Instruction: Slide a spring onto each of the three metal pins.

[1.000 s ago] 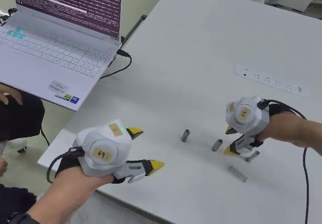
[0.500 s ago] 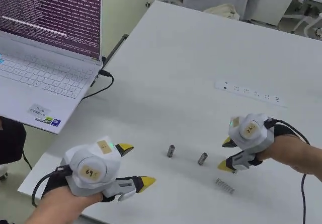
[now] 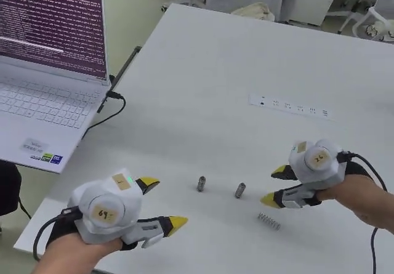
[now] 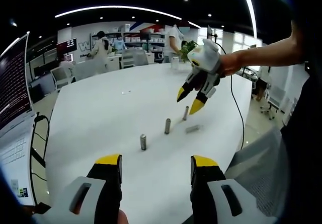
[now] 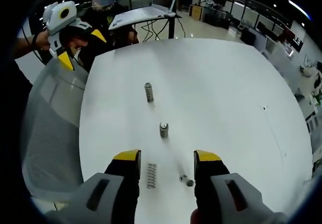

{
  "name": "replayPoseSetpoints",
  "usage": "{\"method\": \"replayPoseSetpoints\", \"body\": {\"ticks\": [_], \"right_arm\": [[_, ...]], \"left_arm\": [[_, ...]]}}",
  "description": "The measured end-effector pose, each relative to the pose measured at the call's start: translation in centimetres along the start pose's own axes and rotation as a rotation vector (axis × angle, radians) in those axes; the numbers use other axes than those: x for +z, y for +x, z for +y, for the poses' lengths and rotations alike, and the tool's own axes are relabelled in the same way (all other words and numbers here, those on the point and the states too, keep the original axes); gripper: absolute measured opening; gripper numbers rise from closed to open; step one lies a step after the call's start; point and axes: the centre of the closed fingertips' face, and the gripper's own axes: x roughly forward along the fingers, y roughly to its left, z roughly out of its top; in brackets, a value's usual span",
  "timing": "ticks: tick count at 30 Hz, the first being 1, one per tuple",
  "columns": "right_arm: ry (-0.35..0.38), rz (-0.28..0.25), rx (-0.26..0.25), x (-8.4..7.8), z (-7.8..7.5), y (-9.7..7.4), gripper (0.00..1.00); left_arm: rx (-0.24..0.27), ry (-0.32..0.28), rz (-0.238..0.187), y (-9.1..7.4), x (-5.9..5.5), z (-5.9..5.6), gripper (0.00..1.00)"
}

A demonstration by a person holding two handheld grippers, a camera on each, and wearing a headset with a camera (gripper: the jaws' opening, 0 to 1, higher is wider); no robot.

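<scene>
**One loose spring (image 3: pixel 268 221) outstanding; both grippers empty**

Status: my left gripper (image 3: pixel 162 204) and my right gripper (image 3: pixel 275 186) both stand with jaws spread, holding nothing. The loose spring lies flat on the table (image 3: pixel 203 89), just beside my right gripper's lower tip. The pins stand in a row. The far pin (image 5: pixel 148 92) shows coils around it. I cannot tell whether the middle pin (image 5: pixel 163 129) is dressed. The third pin (image 4: pixel 185 113) stands under my right gripper's tips.

Risks, in my judgement:
- The spring is thin and lies flat, so my tips may skid over it, flick it away, or send it rolling toward the near table edge.
- Too hard a pinch could bow it and pop it out of the jaws.
- The pins look free-standing, so an off-axis approach or a knock from my right gripper could topple one.

Change from a second ago: the whole head view has shifted and the laptop (image 3: pixel 43 71) sits further left, which is camera movement. The pins and spring keep their arrangement. My right gripper pointed down at the table then; it now lies flatter, tips toward the pins. My left gripper is spread and idle as before.
</scene>
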Motion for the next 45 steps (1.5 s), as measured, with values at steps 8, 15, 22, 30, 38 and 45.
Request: {"method": "replayPoseSetpoints", "body": {"ticks": [8,15,22,30,38,45], "right_arm": [[0.079,-0.104,-0.072,-0.4,0.5,-1.7,0.44],[0.126,-0.145,-0.098,-1.4,1.5,-2.9,0.47],[0.192,-0.183,-0.131,-2.6,1.9,-4.1,0.50],[0.273,-0.232,-0.173,-3.9,2.6,-5.7,0.53],[0.336,-0.245,-0.197,-5.8,4.0,-6.1,0.58],[0.398,-0.264,-0.223,-7.0,5.4,-6.8,0.61]], "left_arm": [[0.000,-0.005,-0.001,0.2,-0.1,-0.3,0.50],[0.009,-0.006,-0.003,0.1,0.0,-0.3,0.50],[0.027,-0.022,-0.013,-0.1,-0.1,-0.1,0.51],[0.036,-0.017,-0.004,-0.4,-0.3,0.2,0.53],[0.041,-0.014,0.012,-0.7,-0.7,0.3,0.54],[0.036,-0.017,0.025,-0.3,-1.1,-0.3,0.55]]}}
